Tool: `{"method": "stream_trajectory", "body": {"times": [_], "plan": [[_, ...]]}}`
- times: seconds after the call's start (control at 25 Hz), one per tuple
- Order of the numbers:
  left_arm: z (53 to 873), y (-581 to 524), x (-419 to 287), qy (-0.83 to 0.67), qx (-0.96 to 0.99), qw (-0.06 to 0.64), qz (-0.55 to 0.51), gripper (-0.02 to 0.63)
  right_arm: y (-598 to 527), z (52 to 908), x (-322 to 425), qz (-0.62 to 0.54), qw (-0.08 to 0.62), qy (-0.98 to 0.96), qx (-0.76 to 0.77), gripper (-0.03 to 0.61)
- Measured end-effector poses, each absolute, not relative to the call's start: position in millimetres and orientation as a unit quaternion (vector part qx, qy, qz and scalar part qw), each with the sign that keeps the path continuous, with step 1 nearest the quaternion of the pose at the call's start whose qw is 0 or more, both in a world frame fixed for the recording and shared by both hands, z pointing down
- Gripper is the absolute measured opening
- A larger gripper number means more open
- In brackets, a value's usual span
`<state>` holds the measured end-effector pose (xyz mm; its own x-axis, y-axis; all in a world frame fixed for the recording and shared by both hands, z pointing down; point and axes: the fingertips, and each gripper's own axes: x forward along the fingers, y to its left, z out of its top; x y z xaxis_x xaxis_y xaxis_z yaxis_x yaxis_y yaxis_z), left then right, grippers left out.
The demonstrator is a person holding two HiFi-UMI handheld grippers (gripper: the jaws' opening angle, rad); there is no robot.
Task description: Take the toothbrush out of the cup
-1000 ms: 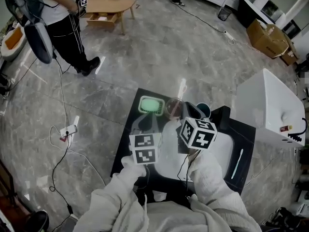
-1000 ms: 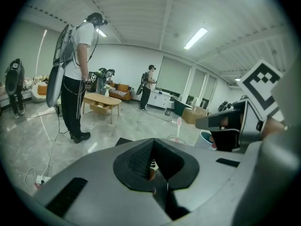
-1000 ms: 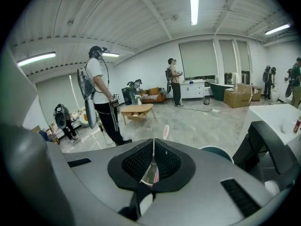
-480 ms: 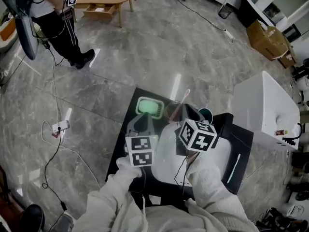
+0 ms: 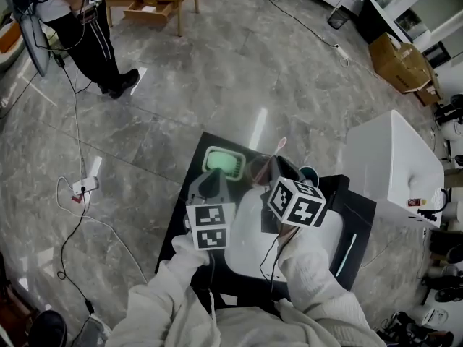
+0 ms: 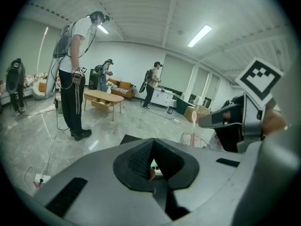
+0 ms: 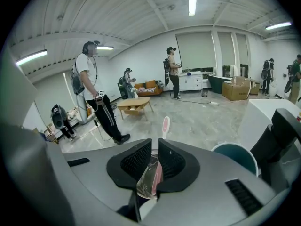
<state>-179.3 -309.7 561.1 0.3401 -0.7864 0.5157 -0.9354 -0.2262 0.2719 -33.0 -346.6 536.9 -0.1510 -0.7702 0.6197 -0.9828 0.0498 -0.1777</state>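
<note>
Toothbrush (image 7: 165,126) and clear cup (image 7: 146,177) are together near the far edge of the black table (image 5: 187,201), about midway along it. The pink brush stands in the cup with its head poking up above the rim, tilted slightly.

The right hand-held gripper (image 7: 154,163) has its jaws pressed in on the cup's clear wall. The pink handle shows through the plastic between them (whether the pads also pinch the handle itself is not clear).

The left hand-held gripper (image 6: 151,169) sits just to the left of the cup, over the table's left half. Its jaws are closed together with nothing between them, and it touches neither cup nor brush.

A green-lit square thing (image 5: 224,162) lies toward the far left corner of the table, just left of the cup. A teal cup (image 7: 235,155) stands on the other side, near the far edge, close to the right hand-held gripper. A white tray (image 5: 246,241) fills the middle of the table under both sleeves.

Beyond the table's right edge stands a white cabinet (image 5: 394,165). Elsewhere is grey marble floor, with a person (image 6: 75,74) standing well off by a low wooden coffee table (image 6: 102,98).
</note>
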Motion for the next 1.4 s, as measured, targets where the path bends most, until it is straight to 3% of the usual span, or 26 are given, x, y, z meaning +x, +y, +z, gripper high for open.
{"method": "stream_trajectory", "body": {"times": [1.4], "plan": [[569.4,-321.7,-174.7,-0.552,0.768,0.294,0.138,0.003,-361.6,559.7,-29.1,0.323,0.202,-0.673,0.633,0.067]]}}
